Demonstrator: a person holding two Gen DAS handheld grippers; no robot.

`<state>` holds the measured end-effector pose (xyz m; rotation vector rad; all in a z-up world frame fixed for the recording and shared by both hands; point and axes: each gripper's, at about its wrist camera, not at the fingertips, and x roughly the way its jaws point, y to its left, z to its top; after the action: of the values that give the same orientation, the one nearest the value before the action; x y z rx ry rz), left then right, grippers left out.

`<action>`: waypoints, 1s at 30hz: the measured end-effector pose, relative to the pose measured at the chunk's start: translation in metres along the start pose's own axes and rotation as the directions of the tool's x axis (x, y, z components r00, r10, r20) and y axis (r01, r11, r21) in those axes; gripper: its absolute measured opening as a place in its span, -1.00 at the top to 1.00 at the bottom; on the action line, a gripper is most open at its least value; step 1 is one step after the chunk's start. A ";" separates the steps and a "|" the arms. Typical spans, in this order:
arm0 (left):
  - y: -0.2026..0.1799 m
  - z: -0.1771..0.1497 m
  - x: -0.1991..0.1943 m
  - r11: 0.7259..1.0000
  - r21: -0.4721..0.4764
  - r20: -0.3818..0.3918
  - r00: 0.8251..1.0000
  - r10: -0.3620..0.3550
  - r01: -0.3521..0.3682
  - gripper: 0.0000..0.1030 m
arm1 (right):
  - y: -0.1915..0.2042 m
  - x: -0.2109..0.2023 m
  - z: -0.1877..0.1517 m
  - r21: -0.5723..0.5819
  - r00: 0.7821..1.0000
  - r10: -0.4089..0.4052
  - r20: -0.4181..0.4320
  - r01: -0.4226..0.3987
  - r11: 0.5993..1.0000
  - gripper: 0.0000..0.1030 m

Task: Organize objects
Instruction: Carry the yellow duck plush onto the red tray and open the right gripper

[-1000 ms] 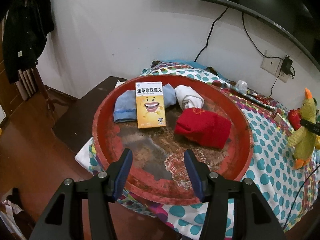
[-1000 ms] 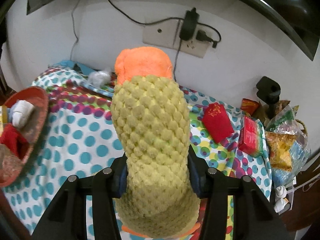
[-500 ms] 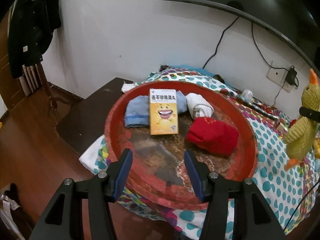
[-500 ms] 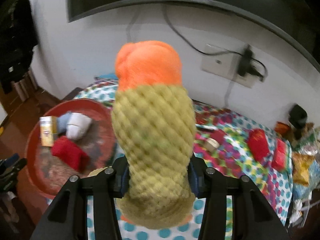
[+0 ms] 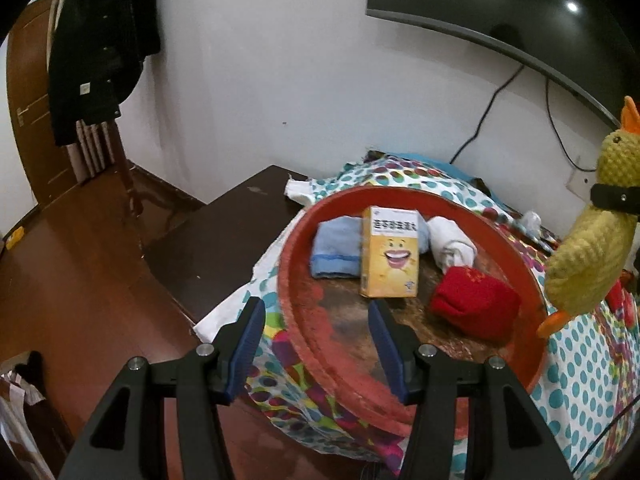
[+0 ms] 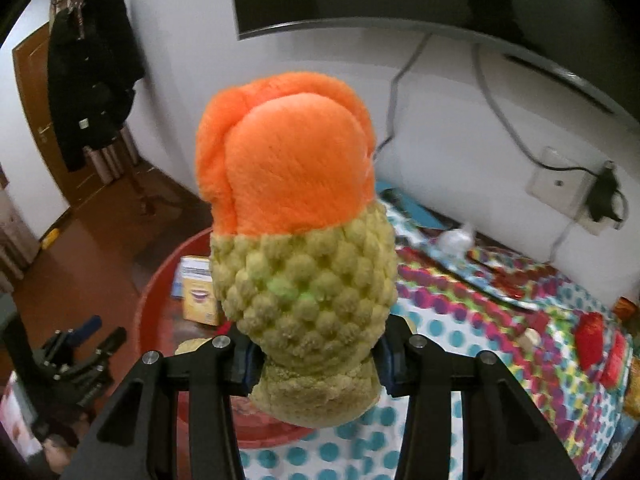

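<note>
Right gripper point(image 6: 316, 354) is clamped on the plush duck point(image 6: 298, 264) at its neck; the toy has been carried from over the spotted tablecloth point(image 6: 460, 436) to the near-right rim of the red tray point(image 5: 400, 396), so placement is judged imminent. Left gripper point(image 5: 316, 344), jaws apart and empty, has been drawn back to the tray's near-left rim, which is judged to leave room. The yellow box point(image 5: 390, 258) stands near the tray's far edge.
</note>
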<state>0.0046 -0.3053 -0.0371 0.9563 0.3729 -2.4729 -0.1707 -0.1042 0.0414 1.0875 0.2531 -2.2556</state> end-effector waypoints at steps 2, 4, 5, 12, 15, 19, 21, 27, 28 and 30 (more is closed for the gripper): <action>0.003 0.000 0.001 1.000 -0.009 -0.002 1.000 0.007 -0.007 -0.07 | 0.012 0.012 0.006 0.001 0.999 0.034 -0.042 -0.034 0.999 0.19; 0.005 0.000 0.001 1.000 -0.016 -0.004 1.000 0.001 -0.001 -0.07 | 0.025 0.030 0.011 0.014 0.993 0.073 -0.098 -0.072 0.997 0.19; 0.005 0.000 0.001 1.000 -0.018 -0.003 1.000 0.000 0.000 -0.07 | 0.030 0.037 0.012 0.022 0.988 0.092 -0.121 -0.090 0.996 0.19; 0.011 0.002 0.003 0.999 -0.033 -0.006 1.000 0.001 -0.001 -0.07 | 0.056 0.099 0.033 0.095 0.968 0.157 -0.198 -0.141 0.985 0.19; 0.014 0.002 0.006 0.999 -0.039 -0.013 1.000 -0.003 0.003 -0.07 | 0.056 0.126 0.045 0.138 0.965 0.151 -0.215 -0.123 0.983 0.19; 0.015 0.001 0.010 0.999 -0.044 -0.024 1.000 -0.003 0.002 -0.07 | 0.054 0.159 0.049 0.176 0.959 0.127 -0.252 -0.083 0.981 0.14; 0.015 0.000 0.011 0.999 -0.048 -0.030 0.999 -0.011 0.009 -0.07 | 0.052 0.171 0.047 0.192 0.956 0.119 -0.268 -0.068 0.979 0.09; 0.014 -0.001 0.013 0.999 -0.044 -0.032 0.999 -0.015 0.014 -0.07 | 0.055 0.176 0.034 0.169 0.969 0.098 -0.226 -0.060 0.984 -0.25; 0.014 -0.001 0.012 0.999 -0.046 -0.029 0.999 -0.014 0.013 -0.07 | 0.055 0.173 0.034 0.156 0.973 0.086 -0.214 -0.053 0.986 -0.26; 0.012 -0.001 0.010 0.999 -0.042 -0.018 1.000 -0.014 0.014 -0.07 | 0.052 0.164 0.035 0.131 0.983 0.070 -0.171 -0.048 0.990 -0.27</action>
<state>0.0043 -0.3185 -0.0458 0.9632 0.4375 -2.4603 -0.2391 -0.2334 -0.0562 1.3458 0.1484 -2.1493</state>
